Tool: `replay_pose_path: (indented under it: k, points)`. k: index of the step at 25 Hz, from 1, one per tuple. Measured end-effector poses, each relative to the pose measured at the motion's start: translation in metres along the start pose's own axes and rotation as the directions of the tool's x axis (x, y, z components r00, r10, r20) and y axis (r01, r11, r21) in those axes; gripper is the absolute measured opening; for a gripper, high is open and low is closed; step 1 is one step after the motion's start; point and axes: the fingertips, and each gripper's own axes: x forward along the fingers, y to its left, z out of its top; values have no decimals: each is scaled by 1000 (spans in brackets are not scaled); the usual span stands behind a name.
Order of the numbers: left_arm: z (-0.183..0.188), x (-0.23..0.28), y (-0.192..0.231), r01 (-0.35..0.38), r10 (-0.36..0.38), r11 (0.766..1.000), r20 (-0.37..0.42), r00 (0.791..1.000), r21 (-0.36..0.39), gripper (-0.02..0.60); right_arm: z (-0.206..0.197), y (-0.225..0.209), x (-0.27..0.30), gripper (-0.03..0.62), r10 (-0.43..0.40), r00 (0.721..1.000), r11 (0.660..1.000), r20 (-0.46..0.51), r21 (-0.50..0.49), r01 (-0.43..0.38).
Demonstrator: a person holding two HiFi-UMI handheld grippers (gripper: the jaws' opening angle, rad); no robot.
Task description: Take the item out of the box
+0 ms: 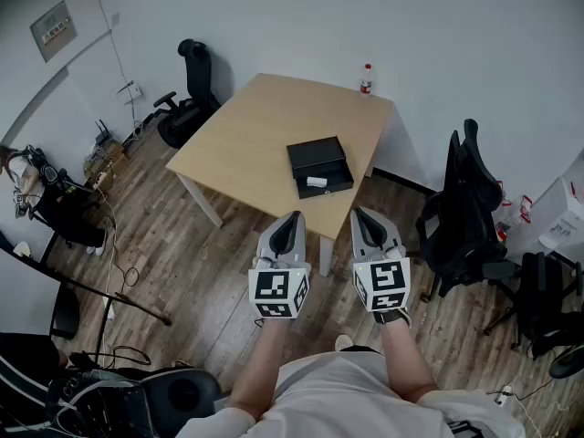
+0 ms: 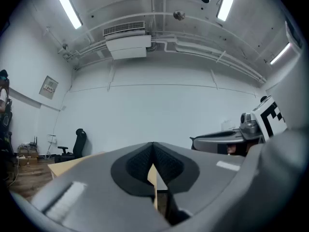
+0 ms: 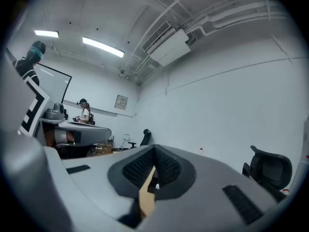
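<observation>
An open black box (image 1: 319,166) lies near the front right corner of the wooden table (image 1: 265,126), with a small white item (image 1: 317,182) inside its front half. My left gripper (image 1: 290,222) and right gripper (image 1: 363,218) hang side by side in the air, short of the table's near edge, both shut and holding nothing. In the left gripper view the left gripper's pads (image 2: 153,159) meet with only a sliver of table showing between them. The right gripper's pads (image 3: 154,164) are likewise closed together in the right gripper view.
A plastic bottle (image 1: 366,78) stands at the table's far right corner. Black office chairs sit at the far left (image 1: 190,89) and right (image 1: 465,213) of the table. Cables and equipment (image 1: 64,199) crowd the floor at left. White boxes (image 1: 561,213) stand at far right.
</observation>
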Motion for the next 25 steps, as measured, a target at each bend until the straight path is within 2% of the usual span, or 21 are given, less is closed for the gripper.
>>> replay_pose_path:
  k: [6,13,20,25]
  points:
    - [4,11,-10,-9,9,1000,25,1000,2,8,-2,-15,0,12,-2,1000,1000,19,15,1]
    - [-6,25,-20,-20,21,999,11,1000,-25,8,-17,-36,-3,12,7,1000,998,2,59,-7]
    - [-11,40,-33,-51,52,998,38,998,-41,9,-24,-54,1,12,71,997,992,33,98,-74]
    - [-27,44,-39,-90,90,994,12,996,-56,9,-36,-60,4,12,130,991,986,35,103,-133]
